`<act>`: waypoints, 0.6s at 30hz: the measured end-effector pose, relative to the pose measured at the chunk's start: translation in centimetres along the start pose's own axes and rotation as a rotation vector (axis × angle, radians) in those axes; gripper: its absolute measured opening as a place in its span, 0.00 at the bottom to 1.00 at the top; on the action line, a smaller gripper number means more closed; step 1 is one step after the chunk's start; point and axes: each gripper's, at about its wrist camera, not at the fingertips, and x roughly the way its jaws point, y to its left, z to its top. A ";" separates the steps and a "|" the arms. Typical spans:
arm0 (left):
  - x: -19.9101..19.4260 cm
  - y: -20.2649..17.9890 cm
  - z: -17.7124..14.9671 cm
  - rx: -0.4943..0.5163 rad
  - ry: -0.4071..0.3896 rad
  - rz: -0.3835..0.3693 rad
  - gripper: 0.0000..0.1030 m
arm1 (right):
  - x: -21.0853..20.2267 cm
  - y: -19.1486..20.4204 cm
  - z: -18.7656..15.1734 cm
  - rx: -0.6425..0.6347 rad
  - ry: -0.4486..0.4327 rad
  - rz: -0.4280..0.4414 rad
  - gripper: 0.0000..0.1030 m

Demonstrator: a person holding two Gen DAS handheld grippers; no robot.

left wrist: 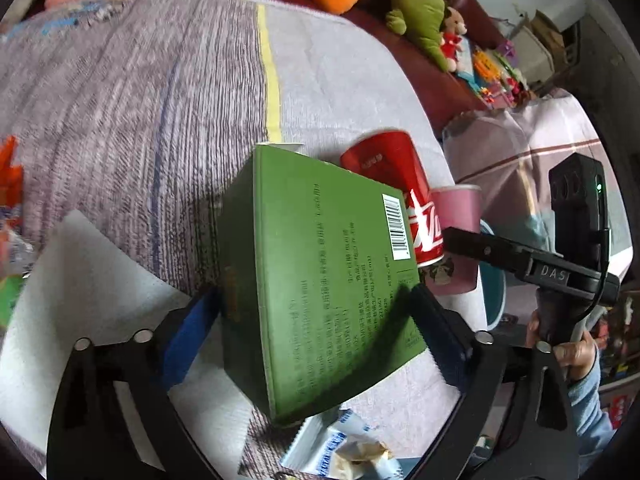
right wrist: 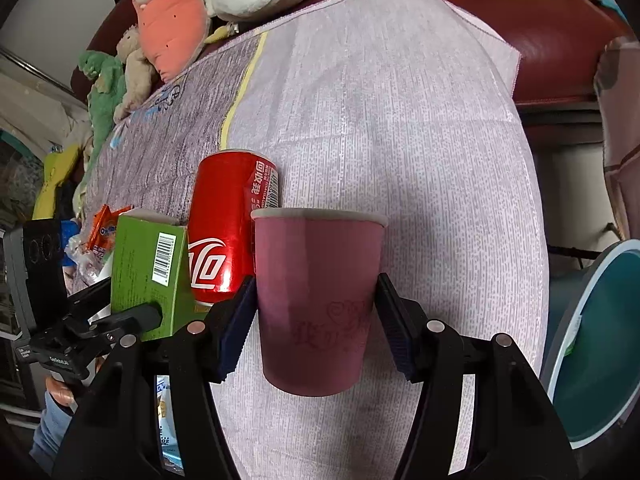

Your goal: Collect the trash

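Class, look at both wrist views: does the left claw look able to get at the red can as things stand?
Probably not directly. The green box sits between the left claw's open jaws and covers much of the red can. The pink cup in the right claw crowds the can's other side.

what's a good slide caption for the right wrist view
Right gripper clamps an upright pink paper cup, beside a red soda can and green carton.

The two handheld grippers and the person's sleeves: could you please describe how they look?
Both the left gripper and the right gripper are black plastic frames with round silver magnets or bolts and ribbed blue pads. Each carries a black camera box on top, one showing a green light and a cable. The sleeve is light blue.
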 end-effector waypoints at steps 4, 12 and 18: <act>-1.9 -2.4 0.0 0.070 -0.038 0.043 0.80 | -0.4 -0.8 -0.4 0.023 -0.003 0.018 0.55; -4.4 -6.4 -1.5 0.216 -0.046 0.095 0.72 | -1.0 -0.9 -2.5 0.038 0.005 0.095 0.55; -3.5 -5.8 -6.3 0.270 0.036 0.167 0.62 | -1.5 0.7 -4.9 -0.001 0.024 0.130 0.55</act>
